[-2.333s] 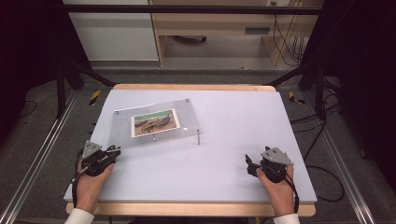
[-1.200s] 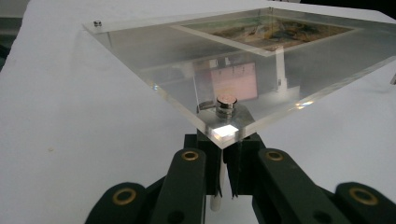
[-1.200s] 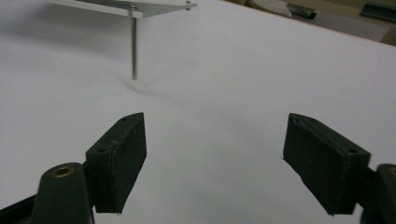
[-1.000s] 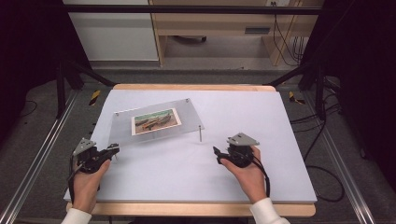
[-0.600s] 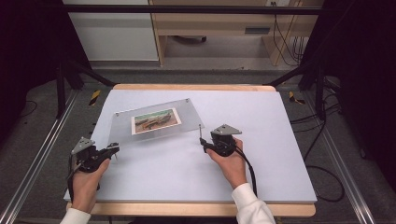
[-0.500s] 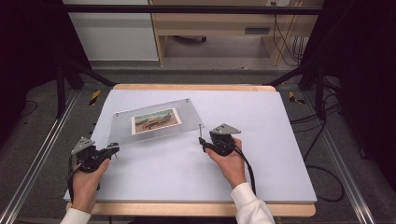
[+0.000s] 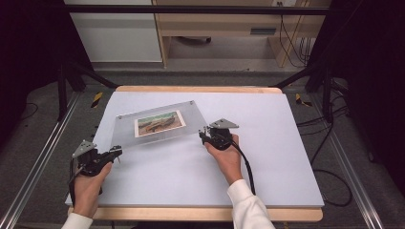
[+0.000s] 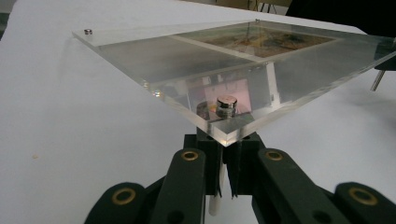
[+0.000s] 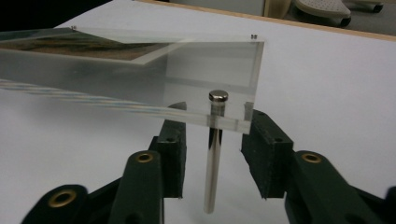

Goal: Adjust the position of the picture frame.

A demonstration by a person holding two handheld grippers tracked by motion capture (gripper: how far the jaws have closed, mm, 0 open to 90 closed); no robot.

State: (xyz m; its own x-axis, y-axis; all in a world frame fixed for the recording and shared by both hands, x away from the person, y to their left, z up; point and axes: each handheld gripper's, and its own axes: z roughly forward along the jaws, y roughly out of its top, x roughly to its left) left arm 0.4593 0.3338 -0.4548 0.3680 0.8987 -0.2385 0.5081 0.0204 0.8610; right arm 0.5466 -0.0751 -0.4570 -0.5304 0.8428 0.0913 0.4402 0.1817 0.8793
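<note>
Gripping a leg under the near-left corner of the clear photo frame, your left gripper is clamped tight. Your right gripper has just been closing around the metal leg straight ahead, between its pads, which are not yet touching it.

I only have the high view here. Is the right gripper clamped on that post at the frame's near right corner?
Observer: Not yet. The right gripper has the metal post between its pads with a gap on each side. Its jaws have just been closing.
Operator: Does the post reach the frame?
Observer: Yes. It runs up through the corner of the clear frame and ends in a round cap on top.
Operator: And the left gripper?
Observer: The left gripper is shut on the left post under its own corner.
</note>
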